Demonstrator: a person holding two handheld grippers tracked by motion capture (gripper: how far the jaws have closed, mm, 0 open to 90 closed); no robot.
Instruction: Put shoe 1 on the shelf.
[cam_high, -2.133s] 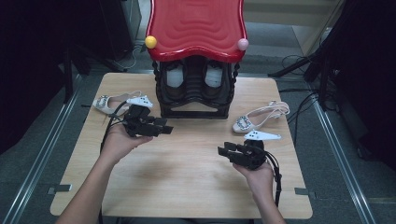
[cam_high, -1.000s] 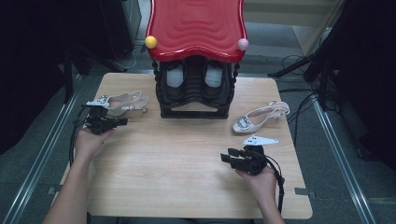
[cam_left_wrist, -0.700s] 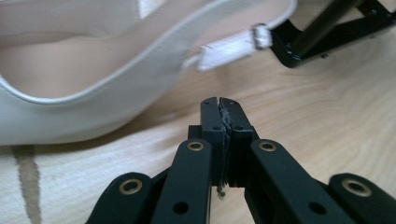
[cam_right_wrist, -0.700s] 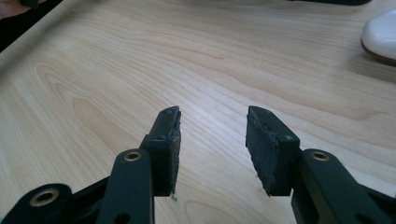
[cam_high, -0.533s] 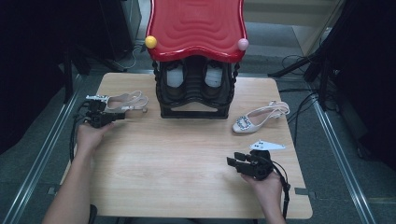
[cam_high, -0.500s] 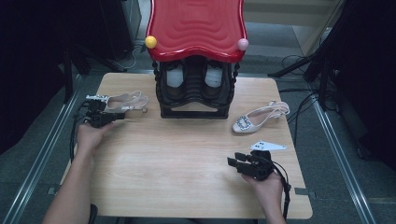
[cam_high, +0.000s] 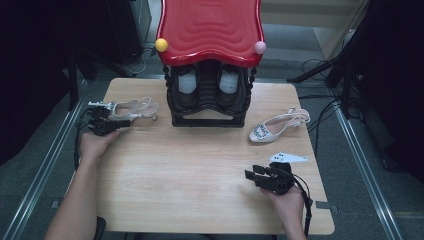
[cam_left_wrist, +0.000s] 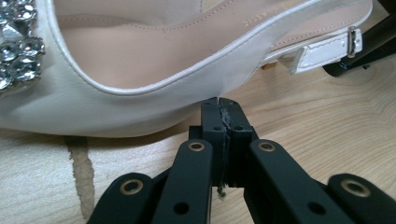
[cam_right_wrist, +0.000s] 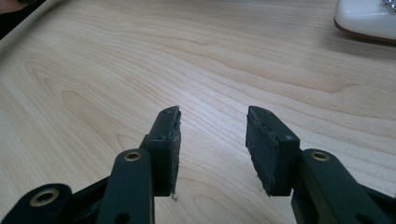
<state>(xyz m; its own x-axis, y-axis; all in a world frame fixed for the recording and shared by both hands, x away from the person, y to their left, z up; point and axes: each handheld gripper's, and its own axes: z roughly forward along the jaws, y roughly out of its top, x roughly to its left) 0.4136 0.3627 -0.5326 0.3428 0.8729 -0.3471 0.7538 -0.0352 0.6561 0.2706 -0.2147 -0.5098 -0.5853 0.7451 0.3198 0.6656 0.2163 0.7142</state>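
A white slingback shoe (cam_high: 132, 109) with a jewelled toe lies at the table's left rear. My left gripper (cam_high: 122, 122) is beside it, jaws shut. In the left gripper view the closed tips (cam_left_wrist: 219, 103) rest against the lower side of the shoe (cam_left_wrist: 140, 88), with nothing seen between them. Its mate (cam_high: 277, 126) lies at the right rear, and its toe (cam_right_wrist: 369, 18) shows in the right gripper view. My right gripper (cam_high: 250, 175) is near the front right, open over bare wood (cam_right_wrist: 212, 116), holding nothing.
A black shoe rack (cam_high: 207, 120) under a wavy red top (cam_high: 210, 30) stands at the middle rear, with a pair of white shoes (cam_high: 187, 82) inside. The wooden table (cam_high: 190, 175) has metal rails along both sides. Cables trail on the floor at the right.
My left gripper has moved from the table's middle out to the left shoe. My right gripper has drawn back toward the front edge. Both shoes lie where they were.
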